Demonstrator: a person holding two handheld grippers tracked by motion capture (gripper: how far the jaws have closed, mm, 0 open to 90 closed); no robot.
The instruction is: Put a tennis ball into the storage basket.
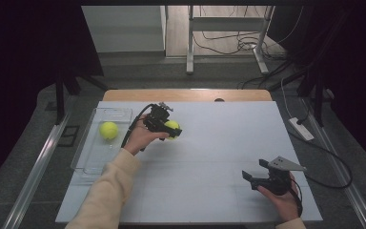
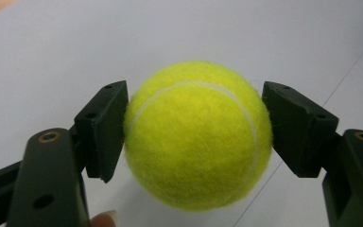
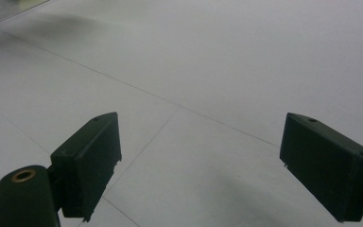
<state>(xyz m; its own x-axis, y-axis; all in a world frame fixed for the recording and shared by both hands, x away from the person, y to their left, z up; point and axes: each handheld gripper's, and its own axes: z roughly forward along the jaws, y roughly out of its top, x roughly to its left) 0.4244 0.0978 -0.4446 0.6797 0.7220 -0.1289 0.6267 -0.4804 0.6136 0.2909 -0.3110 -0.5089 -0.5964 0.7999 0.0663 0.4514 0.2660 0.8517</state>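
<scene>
From above, your left tool [image 1: 170, 130] is out over the middle-left of the pale counter [image 1: 209, 143], with a yellow-green tennis ball [image 1: 173, 127] sitting between its jaws. Your left hand [image 1: 140, 138] wraps the handle and a cream sleeve [image 1: 107, 191] runs back to the bottom edge. To the left of that hand, a clear plastic tray [image 1: 88, 164] lies along the counter's left side, and a second tennis ball [image 1: 108, 130] rests inside it near the far end. Your right tool [image 1: 249, 177] waits near the counter's front right corner, well apart from both balls, its jaws spread with nothing between them.

In the left gripper view, the tennis ball [image 2: 197, 135] sits squarely between the two black jaws. The left jaw presses against the felt; the right jaw meets the ball's edge, so the left tool [image 2: 196, 130] is clamped on the ball. The white seam curves over the ball's top. A fingertip [image 2: 105, 219] peeks in at the bottom edge.

In the right gripper view, the right tool [image 3: 196, 165] has its jaws wide apart over bare counter [image 3: 217, 71] crossed by thin seam lines.
</scene>
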